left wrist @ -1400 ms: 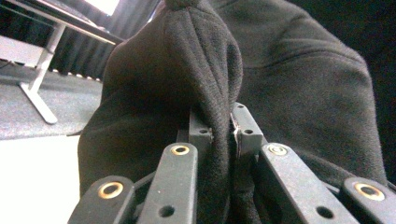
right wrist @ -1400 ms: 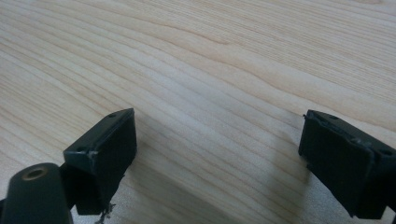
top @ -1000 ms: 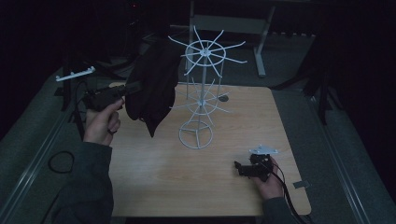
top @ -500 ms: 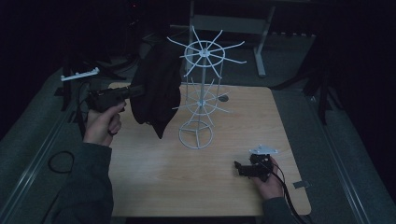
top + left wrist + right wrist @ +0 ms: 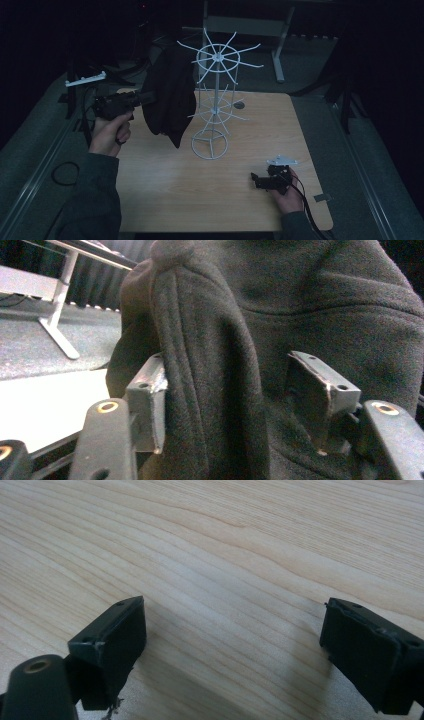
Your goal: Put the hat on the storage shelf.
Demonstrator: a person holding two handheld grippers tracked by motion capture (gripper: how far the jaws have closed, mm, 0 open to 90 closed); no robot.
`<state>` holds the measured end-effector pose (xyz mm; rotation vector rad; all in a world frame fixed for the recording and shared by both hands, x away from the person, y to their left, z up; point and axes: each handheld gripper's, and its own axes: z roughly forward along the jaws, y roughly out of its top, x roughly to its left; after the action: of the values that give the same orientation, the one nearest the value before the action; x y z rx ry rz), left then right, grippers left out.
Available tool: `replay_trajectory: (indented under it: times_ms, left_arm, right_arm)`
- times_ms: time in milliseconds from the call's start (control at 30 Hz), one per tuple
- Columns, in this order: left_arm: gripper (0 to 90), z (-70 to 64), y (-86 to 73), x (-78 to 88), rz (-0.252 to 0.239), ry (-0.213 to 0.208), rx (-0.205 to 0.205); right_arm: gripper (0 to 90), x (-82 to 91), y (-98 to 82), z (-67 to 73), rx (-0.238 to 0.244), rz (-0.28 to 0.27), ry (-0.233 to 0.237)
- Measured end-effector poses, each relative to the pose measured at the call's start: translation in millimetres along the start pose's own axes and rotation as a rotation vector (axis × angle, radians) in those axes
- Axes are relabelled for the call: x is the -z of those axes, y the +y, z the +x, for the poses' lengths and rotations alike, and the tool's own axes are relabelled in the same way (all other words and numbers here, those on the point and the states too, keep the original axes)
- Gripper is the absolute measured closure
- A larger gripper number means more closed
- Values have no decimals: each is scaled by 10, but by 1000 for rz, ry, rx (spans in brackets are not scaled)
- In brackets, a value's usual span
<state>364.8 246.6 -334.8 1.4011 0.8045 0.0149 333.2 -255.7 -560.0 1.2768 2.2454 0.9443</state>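
A dark, soft cloth (image 5: pixel 169 97) hangs from the top arms of a white wire rack (image 5: pixel 215 100). The rack stands upright near the middle of the wooden surface (image 5: pixel 200 200). The cloth hangs on the rack's left side and drops down past the rack's middle ring.

The left gripper (image 5: pixel 142 98) is held up in the air by the person's left hand (image 5: pixel 109 135). It points at the cloth from the left. Its jaws have just been opening. In the left gripper view a thick fold of the cloth (image 5: pixel 210 390) sits between them. One jaw is right beside the fold and the other stands apart from it, so the jaws are open and no longer squeeze the cloth.

The right gripper (image 5: pixel 256 180) is low, near the front right part of the surface, well apart from the rack. The person's right hand (image 5: pixel 287 195) holds it. In the right gripper view its jaws are wide open, with bare wood (image 5: pixel 225 580) between them.

A small round dark spot (image 5: pixel 239 105) lies on the surface behind the rack.
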Motion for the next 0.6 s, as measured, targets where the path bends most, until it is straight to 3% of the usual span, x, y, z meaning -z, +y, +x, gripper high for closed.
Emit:
replay_trajectory:
  times_ms: [200, 600]
  left_arm:
    - [296, -26, 21, -10, 5, 17, -4]
    - [271, -22, 51, 92, -47, 61, -4]
  right_arm:
    - [110, 0, 0, 0, 0, 0, 0]
    - [110, 0, 0, -2, 3, -1, -1]
